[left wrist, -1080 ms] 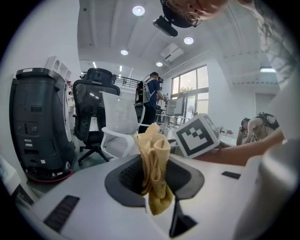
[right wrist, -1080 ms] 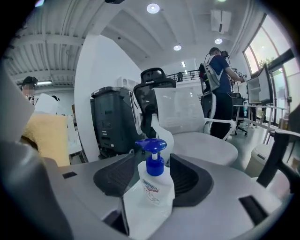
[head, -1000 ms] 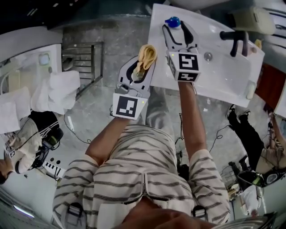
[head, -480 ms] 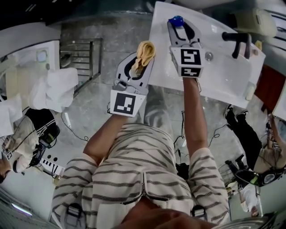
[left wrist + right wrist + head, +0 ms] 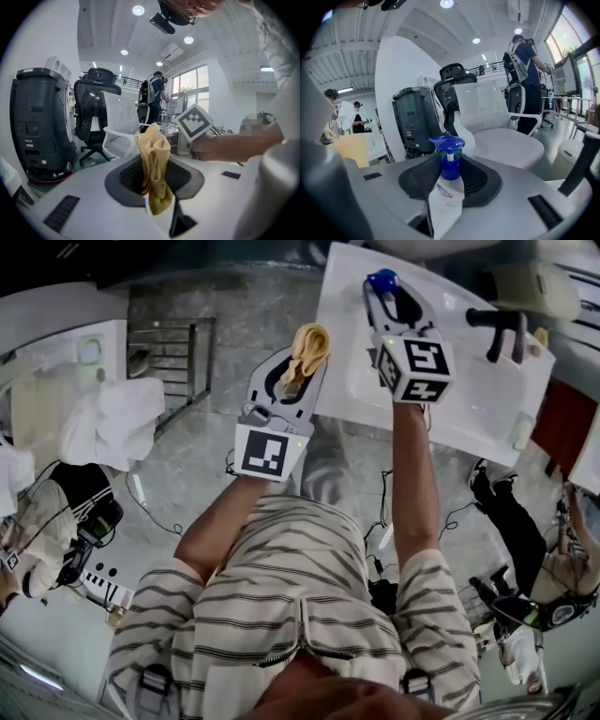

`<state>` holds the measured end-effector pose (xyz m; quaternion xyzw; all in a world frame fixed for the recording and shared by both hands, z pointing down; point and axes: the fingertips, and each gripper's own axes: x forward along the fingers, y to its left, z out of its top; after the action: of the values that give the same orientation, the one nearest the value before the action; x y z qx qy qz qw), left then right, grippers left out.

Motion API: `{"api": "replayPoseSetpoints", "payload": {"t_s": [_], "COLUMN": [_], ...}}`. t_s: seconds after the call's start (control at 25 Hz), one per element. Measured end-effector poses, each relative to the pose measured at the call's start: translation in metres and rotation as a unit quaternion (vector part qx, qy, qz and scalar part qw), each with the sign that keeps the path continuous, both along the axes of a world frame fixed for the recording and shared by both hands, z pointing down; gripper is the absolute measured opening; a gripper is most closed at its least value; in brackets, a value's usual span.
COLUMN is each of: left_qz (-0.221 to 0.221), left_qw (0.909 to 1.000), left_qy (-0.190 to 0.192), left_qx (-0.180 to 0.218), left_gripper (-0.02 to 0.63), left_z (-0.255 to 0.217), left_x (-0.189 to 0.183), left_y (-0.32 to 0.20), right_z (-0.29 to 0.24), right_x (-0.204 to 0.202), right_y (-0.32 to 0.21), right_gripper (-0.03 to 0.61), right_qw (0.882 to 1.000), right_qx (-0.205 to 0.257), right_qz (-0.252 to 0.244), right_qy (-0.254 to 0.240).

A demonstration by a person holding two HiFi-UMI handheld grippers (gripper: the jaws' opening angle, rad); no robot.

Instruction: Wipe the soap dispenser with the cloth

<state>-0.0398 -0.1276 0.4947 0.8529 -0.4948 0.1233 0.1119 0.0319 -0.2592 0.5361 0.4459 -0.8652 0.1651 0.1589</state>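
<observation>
While the right gripper (image 5: 386, 298) secures the soap dispenser (image 5: 382, 281) near the left end of the white washbasin (image 5: 469, 395), the head view shows the left gripper (image 5: 302, 367) just beside it, off the basin's edge, with the yellow cloth (image 5: 309, 345) bunched at its tips. The left gripper view confirms that its jaws are clenched on the cloth, which stands up in a crumpled fold. In the right gripper view the jaws have just been closing and now grasp the white bottle below its blue pump. I judge the step as fixing the bottle; next the cloth must be brought against the bottle's side while the dispenser is kept steady. Compared with a second ago, the right jaws, then wide around the pump, are narrower, and this gripper sits slightly further right; the left one looks nearly unchanged.
</observation>
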Motion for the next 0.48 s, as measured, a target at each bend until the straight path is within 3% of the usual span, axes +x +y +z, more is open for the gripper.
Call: {"api": "replayPoseSetpoints", "payload": {"t_s": [0.48], "left_qz": [0.021], "left_qw": [0.9994], "left_qy": [0.005], "left_qx": [0.027], "left_gripper": [0.098], "left_z": [-0.033], "left_x": [0.015], "left_y": [0.013], "right_z": [-0.068], "right_x": [0.012], "right_y": [0.018], "right_gripper": [0.130], "right_qw": [0.999], "right_qx": [-0.010], "right_qz": [-0.007], "right_qy": [-0.040]}}
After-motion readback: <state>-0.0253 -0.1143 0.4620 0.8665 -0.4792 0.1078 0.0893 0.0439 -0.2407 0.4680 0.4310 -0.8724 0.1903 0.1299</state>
